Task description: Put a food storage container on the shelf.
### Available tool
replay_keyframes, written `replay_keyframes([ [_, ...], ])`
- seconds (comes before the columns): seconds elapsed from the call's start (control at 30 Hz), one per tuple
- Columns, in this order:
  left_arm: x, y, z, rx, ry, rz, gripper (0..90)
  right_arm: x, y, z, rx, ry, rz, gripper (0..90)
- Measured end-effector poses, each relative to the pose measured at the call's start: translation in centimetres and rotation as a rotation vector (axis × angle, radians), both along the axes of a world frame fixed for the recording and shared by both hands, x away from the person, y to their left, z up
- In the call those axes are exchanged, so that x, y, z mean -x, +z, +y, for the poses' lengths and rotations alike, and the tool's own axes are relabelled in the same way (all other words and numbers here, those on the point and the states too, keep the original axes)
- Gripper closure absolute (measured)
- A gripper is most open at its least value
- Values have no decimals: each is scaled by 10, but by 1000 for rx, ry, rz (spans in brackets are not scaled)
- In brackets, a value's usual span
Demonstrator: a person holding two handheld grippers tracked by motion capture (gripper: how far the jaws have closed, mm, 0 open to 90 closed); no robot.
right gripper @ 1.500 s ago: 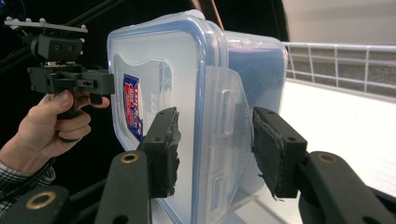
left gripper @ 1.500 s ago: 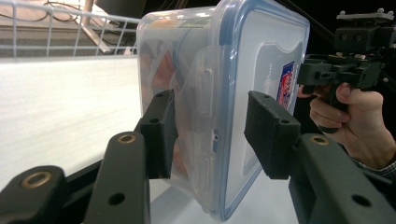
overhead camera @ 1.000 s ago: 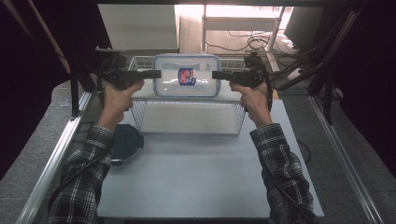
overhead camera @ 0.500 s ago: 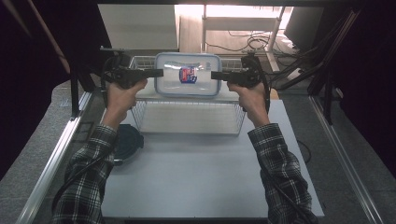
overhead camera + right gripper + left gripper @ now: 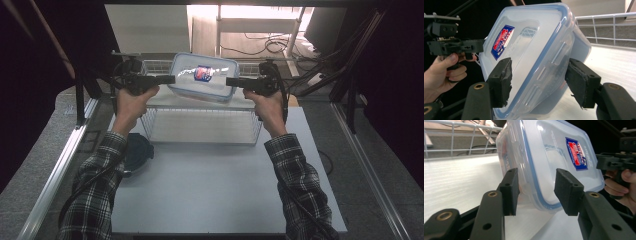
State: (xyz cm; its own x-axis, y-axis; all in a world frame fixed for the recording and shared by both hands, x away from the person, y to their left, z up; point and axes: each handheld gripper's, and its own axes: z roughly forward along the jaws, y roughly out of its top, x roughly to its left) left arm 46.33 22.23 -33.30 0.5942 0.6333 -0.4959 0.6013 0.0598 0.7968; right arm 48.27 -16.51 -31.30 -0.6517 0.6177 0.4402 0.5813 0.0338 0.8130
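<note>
A clear plastic container (image 5: 202, 75) with a blue-sealed lid and a red-and-blue label sits tilted on the top shelf of a white wire rack (image 5: 150, 120). My left gripper (image 5: 172, 78) has its end between its jaws, and they have just been closing. In the left gripper view the pads (image 5: 510, 187) press on the container (image 5: 554, 157). My right gripper (image 5: 227, 81) straddles the other end, and its jaws have just been opening. In the right gripper view the container (image 5: 529, 45) sits between the pads, with the right-hand pad (image 5: 579, 85) apart from its wall.
The rack stands at the far end of a white tabletop (image 5: 210, 190). A dark round object (image 5: 137, 150) lies at the table's left edge beside the rack. Metal rails (image 5: 60, 170) run along both sides, and cables lie on the floor beyond.
The container has shifted slightly away from me and now sits more tilted. Both hands have stayed almost where they were, at its two ends.
</note>
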Motion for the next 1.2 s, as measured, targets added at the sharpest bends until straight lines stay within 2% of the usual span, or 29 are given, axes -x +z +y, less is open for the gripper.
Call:
replay_keyframes([
  [0.13,2,-1,-1,-18,2,-5,544,-2,2,1,7,-28,23,371],
  [0.2,3,0,-2,-27,14,-14,545,-2,3,4,24,-52,20,346],
  [0.27,3,2,-4,-40,26,-21,546,1,5,7,69,-89,-19,318],
  [0.3,2,3,-4,-48,29,-23,546,3,8,11,110,-111,-46,306],
  [0.33,2,4,-5,-55,36,-25,545,4,9,12,126,-116,-55,308],
  [0.4,3,6,-7,-72,46,-32,543,7,11,14,155,-123,-71,347],
  [0.5,5,8,-7,-66,52,-34,530,10,14,15,184,-111,-88,466],
  [0.53,5,8,-7,-66,50,-32,528,10,14,16,195,-109,-92,477],
  [0.57,6,8,-7,-63,50,-30,530,10,14,16,192,-104,-92,511],
  [0.77,13,10,-6,-66,57,-17,537,9,14,17,188,-103,-89,525],
  [1.2,25,9,-5,-61,58,-26,548,8,15,21,195,-105,-93,533],
])
